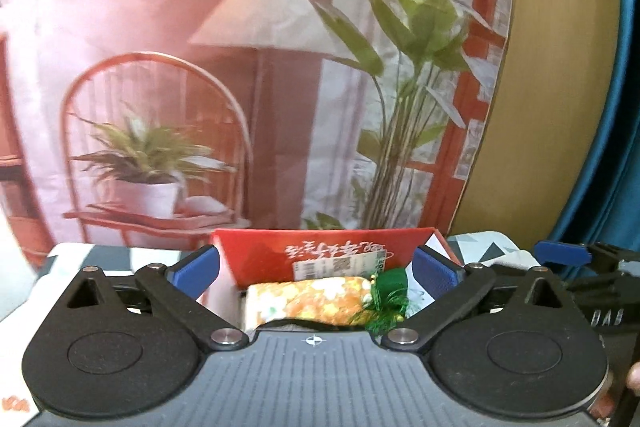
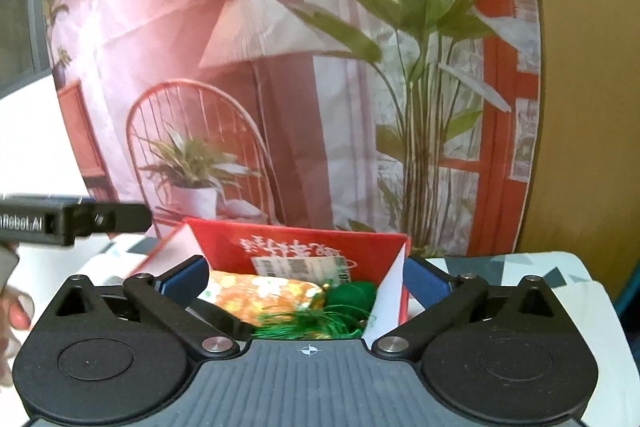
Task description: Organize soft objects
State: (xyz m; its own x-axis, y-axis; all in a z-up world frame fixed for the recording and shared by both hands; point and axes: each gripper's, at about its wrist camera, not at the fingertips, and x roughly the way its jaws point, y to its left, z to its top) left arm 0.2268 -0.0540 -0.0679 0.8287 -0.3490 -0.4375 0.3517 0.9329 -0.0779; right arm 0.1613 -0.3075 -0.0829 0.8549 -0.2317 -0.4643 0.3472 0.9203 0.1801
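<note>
Inside the red box point(image 1: 320, 251) lies the orange floral pouch point(image 1: 304, 301) with its green tassel point(image 2: 320, 323). Your left gripper point(image 1: 316, 269) and right gripper point(image 2: 306, 277) both stand wide, holding nothing. Placement looks done; next, draw back and find another soft item.

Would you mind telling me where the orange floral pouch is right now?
In both wrist views the orange floral pouch lies inside the open red box, near the bottom centre, its green tassel at its right end.
</note>
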